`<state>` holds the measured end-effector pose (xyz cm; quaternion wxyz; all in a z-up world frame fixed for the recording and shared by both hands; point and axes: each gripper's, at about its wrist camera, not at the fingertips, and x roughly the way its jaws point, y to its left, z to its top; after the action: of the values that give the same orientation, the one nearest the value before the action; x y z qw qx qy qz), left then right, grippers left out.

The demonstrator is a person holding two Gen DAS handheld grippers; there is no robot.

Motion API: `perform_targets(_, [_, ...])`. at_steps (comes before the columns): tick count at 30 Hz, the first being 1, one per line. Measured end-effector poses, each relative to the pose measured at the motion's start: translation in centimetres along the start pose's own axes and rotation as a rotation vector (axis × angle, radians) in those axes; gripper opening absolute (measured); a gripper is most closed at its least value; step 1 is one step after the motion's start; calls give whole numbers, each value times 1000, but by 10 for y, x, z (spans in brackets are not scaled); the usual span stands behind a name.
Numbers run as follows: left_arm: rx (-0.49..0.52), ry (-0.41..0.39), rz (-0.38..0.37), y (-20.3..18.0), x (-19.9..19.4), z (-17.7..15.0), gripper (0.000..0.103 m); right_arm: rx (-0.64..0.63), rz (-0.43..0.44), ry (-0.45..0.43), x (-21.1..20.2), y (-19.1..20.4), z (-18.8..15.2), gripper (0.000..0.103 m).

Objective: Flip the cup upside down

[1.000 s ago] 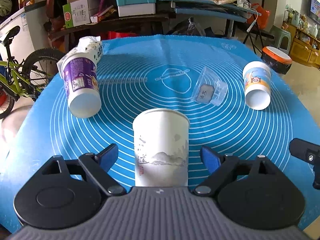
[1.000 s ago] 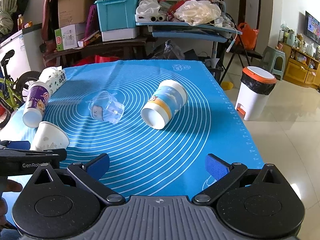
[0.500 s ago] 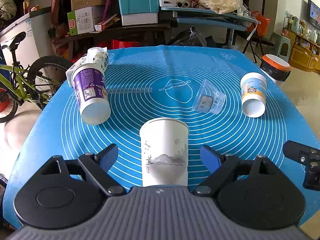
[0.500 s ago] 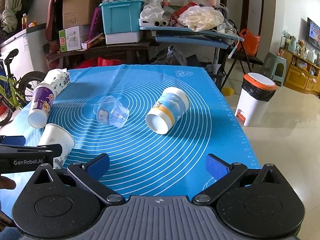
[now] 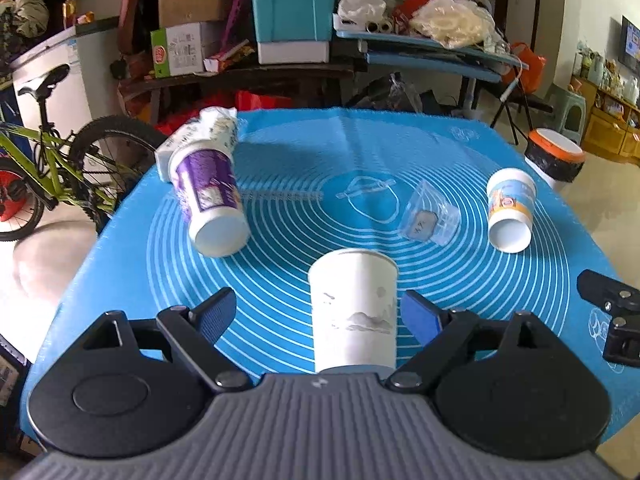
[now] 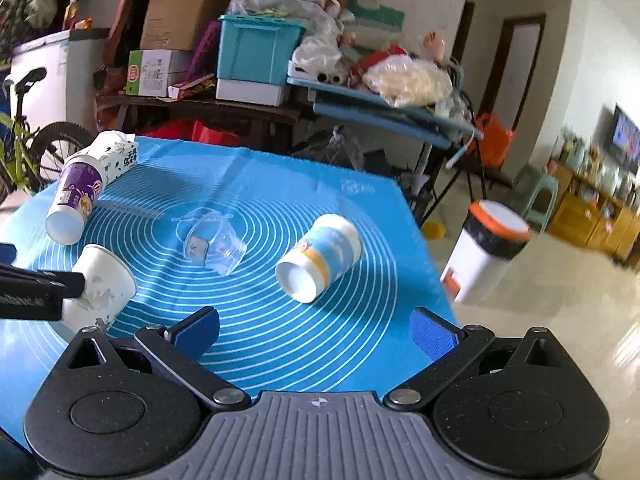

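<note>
1. Left wrist view: the left gripper (image 5: pixel 318 312) has its jaws spread wide and grips nothing; the white paper cup (image 5: pixel 354 310) stands between them on the blue mat (image 5: pixel 280 280), wider end on the mat and narrower closed end up, so it looks already inverted; the right pad sits just beside the cup wall and the left pad well apart from it; whether the right pad touches I cannot tell; the flip of this cup seems done, with only the pull-away left.

2. Same view, room: the purple cup (image 5: pixel 210 200) lies on its side to the far left against a tissue pack (image 5: pixel 200 136); a clear plastic cup (image 5: pixel 430 222) and an orange-banded cup (image 5: pixel 510 210) lie on their sides to the far right; all three are apart from the white cup; backing straight off looks unobstructed.

3. Right wrist view: the right gripper (image 6: pixel 314 334) is spread wide and empty, over the mat near its right edge; the white paper cup (image 6: pixel 102 286) shows at far left beside the left tool's finger; the orange-banded cup (image 6: pixel 320 258) lies nearest ahead; beyond the mat's edge the floor drops to a lidded bin (image 6: pixel 486 250).
</note>
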<state>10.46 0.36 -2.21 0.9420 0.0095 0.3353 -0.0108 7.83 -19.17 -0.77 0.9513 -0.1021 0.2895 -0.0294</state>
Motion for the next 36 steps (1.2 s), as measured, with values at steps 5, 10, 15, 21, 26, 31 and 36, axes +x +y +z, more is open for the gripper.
perform_targets(5, [3,-53,61,15,-14,-1,95,-198,-71,-44,-8,15,18,103])
perform_targets(10, [27,-68,97,34,-17,-11,96,-602,-168,-89,-12,53,34,103])
perform_targets(15, [10,-28,102,57,-11,-25,96,-1047,-239,-132,-10,99,35,103])
perform_targets(21, [-38,-14,127,86,-8,-37,96,-1667,-304,-190,9,148,10,103])
perform_targets(26, [-72,-19,141,105,-5,-40,96,-2194,-324,-283,19,162,-22,103])
perform_targets(31, [-81,-28,136,115,-2,-40,96,-2568,-255,-206,24,173,-43,103])
perform_targets(36, [-89,-29,132,125,4,-40,96,-2721,-204,-138,48,186,-59,103])
